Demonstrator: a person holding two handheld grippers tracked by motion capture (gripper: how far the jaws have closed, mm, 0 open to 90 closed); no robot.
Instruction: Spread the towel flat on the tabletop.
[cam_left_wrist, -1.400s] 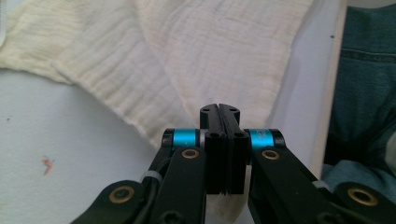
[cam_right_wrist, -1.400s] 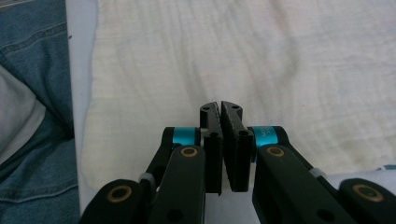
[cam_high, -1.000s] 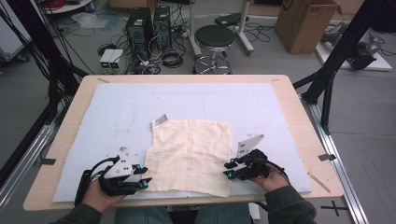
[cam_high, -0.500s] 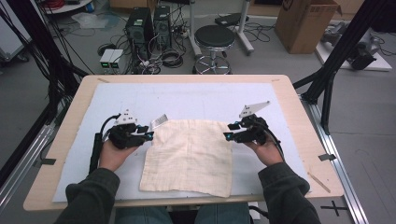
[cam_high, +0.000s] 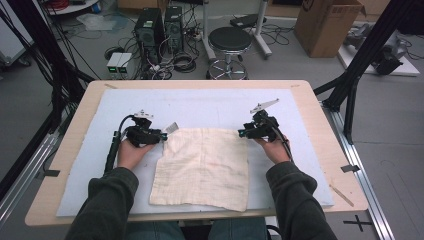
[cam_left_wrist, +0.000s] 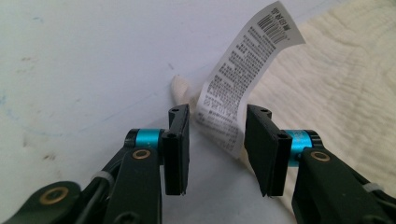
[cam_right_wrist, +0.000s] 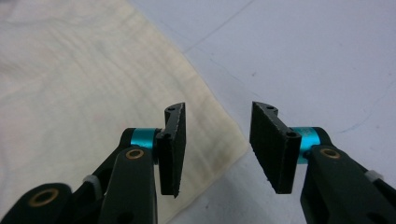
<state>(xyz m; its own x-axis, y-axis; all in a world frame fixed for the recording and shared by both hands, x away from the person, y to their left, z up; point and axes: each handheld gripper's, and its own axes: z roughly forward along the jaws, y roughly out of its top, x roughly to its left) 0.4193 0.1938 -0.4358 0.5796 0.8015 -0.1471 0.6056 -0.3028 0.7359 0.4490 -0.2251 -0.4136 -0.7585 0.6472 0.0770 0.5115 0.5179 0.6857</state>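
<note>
Having moved up from the near edge, left gripper (cam_left_wrist: 217, 156) and right gripper (cam_right_wrist: 217, 149) now straddle the cloth's (cam_high: 202, 167) far corners, jaws part-open and holding nothing, ready to pinch.

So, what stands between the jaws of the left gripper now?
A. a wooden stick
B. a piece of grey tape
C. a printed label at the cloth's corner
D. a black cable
C: in the left gripper view, the white printed label sewn at a corner of the cream cloth rises between the open jaws of the left gripper, and the pads do not press on it.
</note>
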